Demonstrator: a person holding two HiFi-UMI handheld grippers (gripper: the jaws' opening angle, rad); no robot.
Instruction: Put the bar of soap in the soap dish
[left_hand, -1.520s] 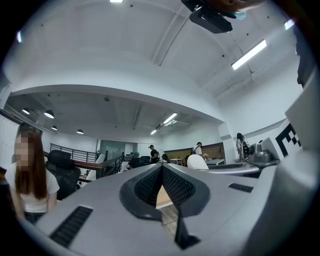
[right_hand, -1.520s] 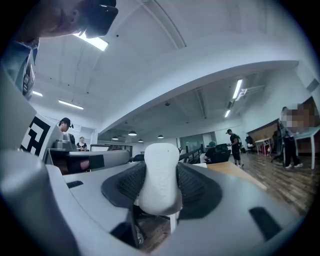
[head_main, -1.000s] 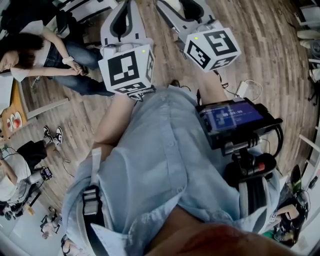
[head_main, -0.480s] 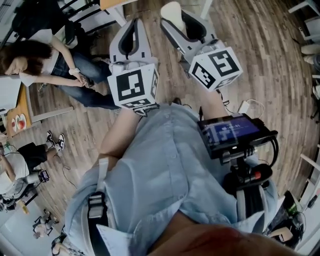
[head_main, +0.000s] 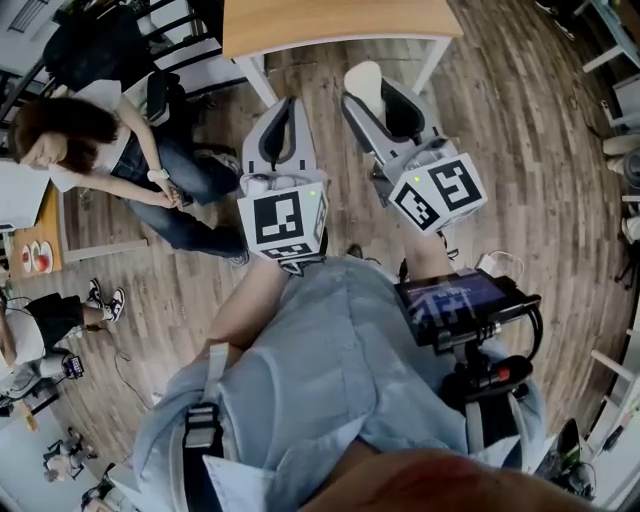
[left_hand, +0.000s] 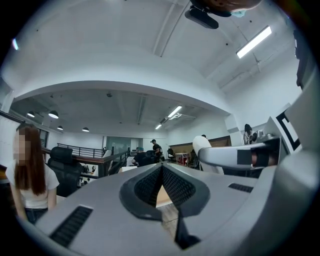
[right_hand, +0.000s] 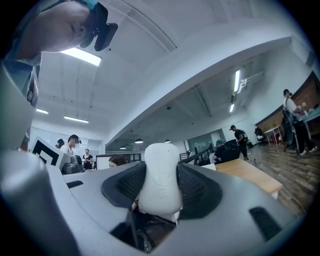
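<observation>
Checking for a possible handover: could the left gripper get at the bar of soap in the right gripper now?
Probably yes: the soap sticks out of the right gripper, with nothing between the two. The left gripper, shut, must open first.

Wood-plank floor (head_main: 530, 120), light wooden table (head_main: 340, 22) standing on it, white cable (head_main: 497, 262) lying nearby

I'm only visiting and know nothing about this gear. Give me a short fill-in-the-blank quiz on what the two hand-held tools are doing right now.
1. The right tool is clamped on a white bar of ____.
2. The left tool has its jaws together and holds ____.
3. Ahead of both tools stands a table with a ____ top.

Missing words: soap; nothing; wooden.
</observation>
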